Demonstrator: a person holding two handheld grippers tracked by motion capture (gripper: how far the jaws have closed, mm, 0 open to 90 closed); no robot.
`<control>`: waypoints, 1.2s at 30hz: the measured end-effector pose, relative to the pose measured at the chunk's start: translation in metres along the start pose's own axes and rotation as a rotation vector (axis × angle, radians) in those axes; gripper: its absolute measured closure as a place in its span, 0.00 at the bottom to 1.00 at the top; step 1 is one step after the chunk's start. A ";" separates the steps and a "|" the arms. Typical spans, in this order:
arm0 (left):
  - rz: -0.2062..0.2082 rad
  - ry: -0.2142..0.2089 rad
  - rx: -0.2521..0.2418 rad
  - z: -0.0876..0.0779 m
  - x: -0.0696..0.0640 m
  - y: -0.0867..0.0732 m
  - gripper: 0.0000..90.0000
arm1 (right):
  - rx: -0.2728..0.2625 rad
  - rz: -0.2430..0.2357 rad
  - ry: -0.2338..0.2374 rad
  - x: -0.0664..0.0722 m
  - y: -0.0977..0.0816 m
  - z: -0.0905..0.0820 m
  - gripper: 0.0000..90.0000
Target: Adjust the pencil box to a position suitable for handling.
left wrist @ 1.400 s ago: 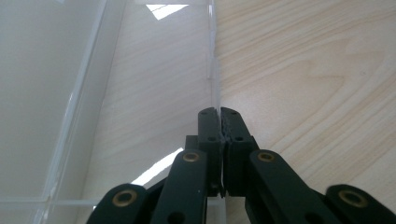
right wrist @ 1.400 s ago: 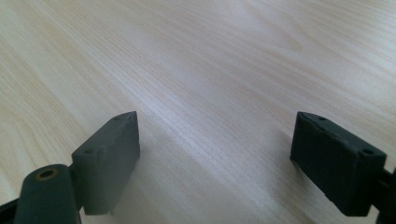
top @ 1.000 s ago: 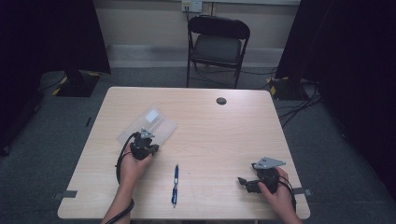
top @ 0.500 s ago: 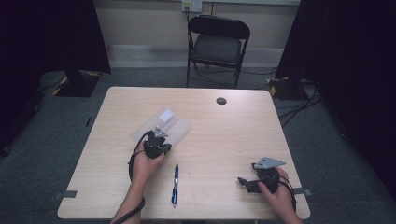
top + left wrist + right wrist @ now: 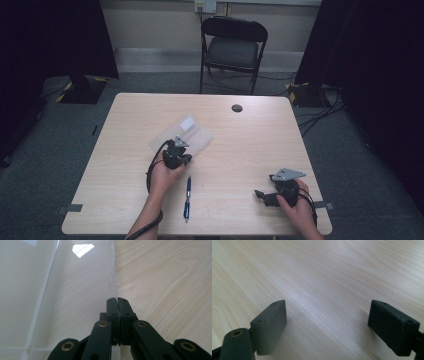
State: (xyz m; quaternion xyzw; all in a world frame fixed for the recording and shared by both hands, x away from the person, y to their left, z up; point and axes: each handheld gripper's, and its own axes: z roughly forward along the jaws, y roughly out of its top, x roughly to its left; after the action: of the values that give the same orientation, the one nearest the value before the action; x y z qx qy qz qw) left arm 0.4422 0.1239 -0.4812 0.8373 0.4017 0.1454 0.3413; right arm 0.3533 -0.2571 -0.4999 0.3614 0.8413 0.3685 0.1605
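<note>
The left gripper [image 5: 176, 152] now sits nearer the table's middle than a second ago — shifted rightward with the hand. The clear plastic case [image 5: 186, 132] has travelled with it, its edge pinched between the closed jaws, and now lies closer to the pen [image 5: 187, 198] — angle slightly altered.

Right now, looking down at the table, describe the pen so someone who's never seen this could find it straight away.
Start at the light wooden table and go to its near edge, between the person's two hands. The pen lies flat there, pointing away from the person, just below the left gripper and the clear plastic case. It is the one thin, blue thing on the table.
</note>
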 end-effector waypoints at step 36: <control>-0.027 -0.011 -0.009 -0.004 0.000 -0.002 0.63 | -0.001 -0.001 -0.001 0.000 0.000 0.000 0.16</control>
State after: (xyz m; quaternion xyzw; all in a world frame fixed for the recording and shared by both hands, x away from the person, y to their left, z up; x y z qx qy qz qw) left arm 0.4394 0.1266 -0.4795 0.8312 0.4103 0.1378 0.3490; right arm 0.3534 -0.2570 -0.5000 0.3611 0.8413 0.3685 0.1611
